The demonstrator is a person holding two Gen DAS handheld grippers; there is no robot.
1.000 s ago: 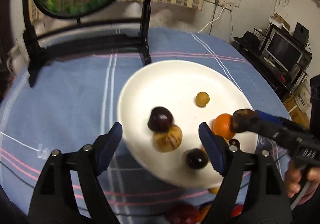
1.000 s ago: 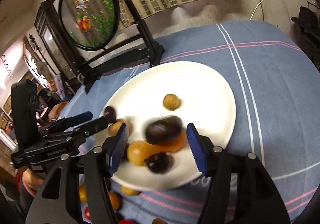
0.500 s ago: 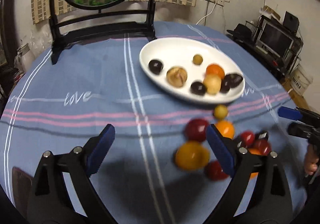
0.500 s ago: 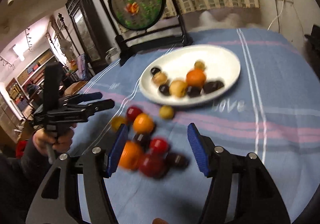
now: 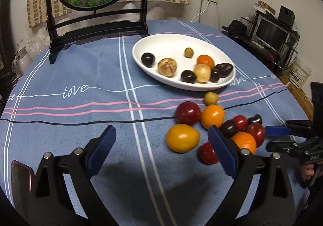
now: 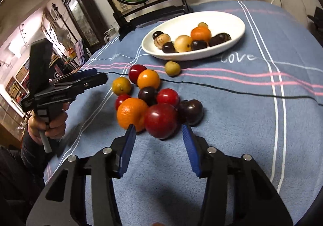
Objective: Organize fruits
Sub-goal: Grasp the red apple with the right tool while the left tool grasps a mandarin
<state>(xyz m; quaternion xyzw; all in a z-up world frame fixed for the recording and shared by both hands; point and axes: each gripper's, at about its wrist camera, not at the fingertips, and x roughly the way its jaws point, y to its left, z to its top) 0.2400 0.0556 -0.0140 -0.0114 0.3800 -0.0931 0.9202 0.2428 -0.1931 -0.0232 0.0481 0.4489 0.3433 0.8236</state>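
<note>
Right wrist view: right claw (image 6: pixel 158 146) hangs just short of the large dark-red round plum (image 6: pixel 160 121), which sits at the near edge of the loose fruit pile on the blue striped tablecloth of the desk (image 6: pixel 252 117). Its jaws have just been closing, but they are apart and nothing lies between the blue pads; the plum is just ahead of the tips, untouched.

Left wrist view: left claw (image 5: pixel 161 148) is spread wide and empty, jaws just opened further. The yellow-orange round fruit (image 5: pixel 182 138) lies ahead of it, nearer its right pad.

Landmark is the white oval ceramic plate (image 6: pixel 232 44). It holds eight fruits, among them an orange mandarin (image 6: pixel 200 33) and several dark plums. The pile of about ten fruits lies on the cloth on the near side of the plate, a small green-yellow fruit (image 6: pixel 172 68) closest to its rim.

Step in hand, as judged: right claw picks the red plum for transfer to the plate.

Notes for doing it well:
- The gap looks hardly wider than the plum; a slightly wider opening before advancing would likely avoid shoving it.
- The big orange with pitted skin (image 6: pixel 132 114) touches the plum on its left and a dark purple plum (image 6: pixel 190 111) on its right, so the pads may catch a neighbour or set the pile rolling.
- Bring the pads to the plum's widest part and close gently; round, glossy skin probably slips.
- Keep the left claw on its own side of the pile; the yellow-orange fruit is well clear of the right claw.
</note>
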